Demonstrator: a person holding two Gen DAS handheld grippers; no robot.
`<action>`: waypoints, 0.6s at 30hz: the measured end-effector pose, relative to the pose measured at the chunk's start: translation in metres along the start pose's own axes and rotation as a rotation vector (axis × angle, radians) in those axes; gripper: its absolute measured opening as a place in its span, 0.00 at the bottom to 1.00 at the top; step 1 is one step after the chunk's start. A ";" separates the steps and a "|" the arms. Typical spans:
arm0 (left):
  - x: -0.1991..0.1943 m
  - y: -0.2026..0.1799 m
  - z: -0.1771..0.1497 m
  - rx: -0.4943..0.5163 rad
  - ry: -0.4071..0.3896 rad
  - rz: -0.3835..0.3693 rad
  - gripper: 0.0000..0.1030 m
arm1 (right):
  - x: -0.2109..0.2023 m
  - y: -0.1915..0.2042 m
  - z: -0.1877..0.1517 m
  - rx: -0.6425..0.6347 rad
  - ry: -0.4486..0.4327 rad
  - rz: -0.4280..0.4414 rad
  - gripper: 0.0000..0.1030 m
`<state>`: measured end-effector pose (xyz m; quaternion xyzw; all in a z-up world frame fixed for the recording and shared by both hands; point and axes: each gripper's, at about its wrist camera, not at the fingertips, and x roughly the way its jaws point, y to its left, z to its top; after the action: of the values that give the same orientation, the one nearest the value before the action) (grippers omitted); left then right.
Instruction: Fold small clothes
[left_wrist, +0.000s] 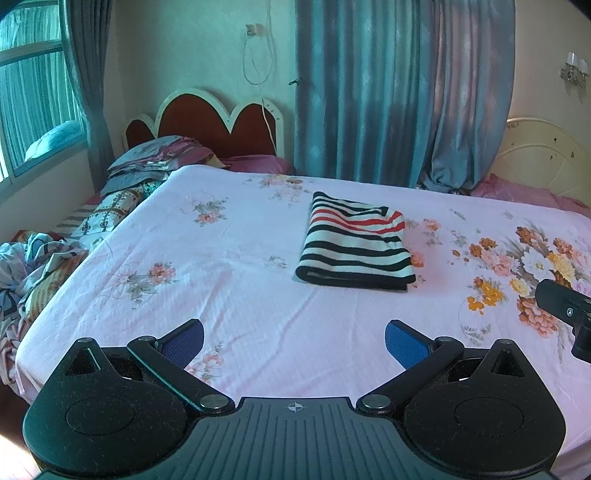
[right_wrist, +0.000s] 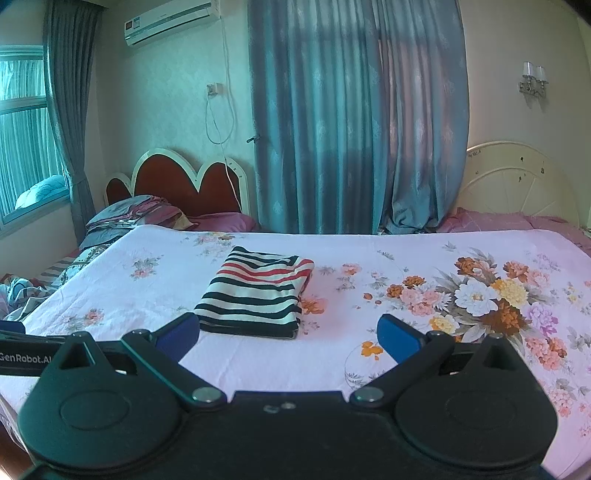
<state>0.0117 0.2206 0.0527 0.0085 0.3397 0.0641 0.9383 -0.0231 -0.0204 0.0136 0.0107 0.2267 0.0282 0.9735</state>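
Note:
A striped garment, white with black and red bands, lies folded into a neat rectangle on the pink floral bedsheet. In the right wrist view the same garment rests just beyond the fingertips, left of centre. My left gripper hovers open over the near part of the bed, well short of the garment, with nothing between its blue pads. My right gripper is open too and holds nothing. Part of the right gripper's black body shows at the right edge of the left wrist view.
A pile of crumpled bedding and clothes lies off the bed's left side. Folded quilts sit by a red headboard. Blue curtains hang behind the bed, with a cream headboard at right.

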 end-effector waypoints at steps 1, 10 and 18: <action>0.001 -0.001 0.000 0.001 0.001 -0.001 1.00 | 0.001 -0.001 0.000 0.001 0.002 0.000 0.99; 0.009 -0.004 0.002 0.002 0.015 -0.013 1.00 | 0.009 -0.003 -0.002 0.006 0.018 -0.006 0.99; 0.015 -0.006 0.005 0.004 0.003 -0.036 1.00 | 0.012 -0.003 -0.001 0.003 0.021 -0.006 0.99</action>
<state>0.0273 0.2165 0.0465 0.0044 0.3415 0.0467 0.9387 -0.0127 -0.0225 0.0079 0.0113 0.2369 0.0250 0.9711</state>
